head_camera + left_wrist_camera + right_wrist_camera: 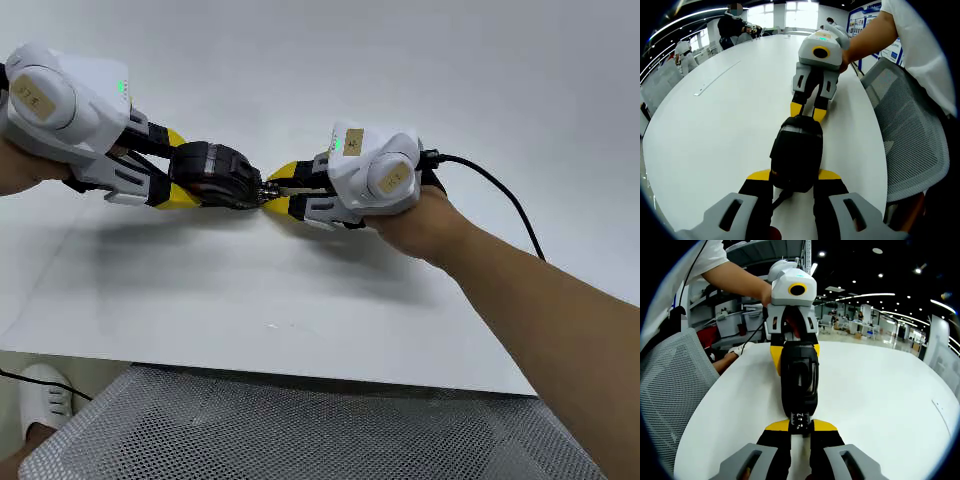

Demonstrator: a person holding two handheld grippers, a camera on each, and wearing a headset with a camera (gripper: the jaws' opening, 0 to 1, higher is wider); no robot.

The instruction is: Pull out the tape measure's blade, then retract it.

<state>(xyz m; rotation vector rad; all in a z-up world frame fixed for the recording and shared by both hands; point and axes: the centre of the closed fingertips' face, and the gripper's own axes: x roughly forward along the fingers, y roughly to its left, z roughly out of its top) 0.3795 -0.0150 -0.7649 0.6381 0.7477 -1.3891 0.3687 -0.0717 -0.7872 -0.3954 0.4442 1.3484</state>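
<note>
Your left claw (pixel 185 168) clamps the tape measure (pixel 218 175), centre-left; your right claw (pixel 278 192) pinches its blade tip (pixel 800 421). White tabletop (pixel 250 300) beneath, mesh chair (pixel 300 430) at frame bottom, cable (pixel 500 195) right.

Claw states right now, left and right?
Left claw: shut on the tape measure.
Right claw: shut on the blade tip.

Black tape measure (pixel 215 172) — yellow-tipped left tongs (pixel 183 168) and right tongs (pixel 274 190) — white table (pixel 250 300)

White table (pixel 300 300), grey mesh chair (pixel 300 435)
</note>
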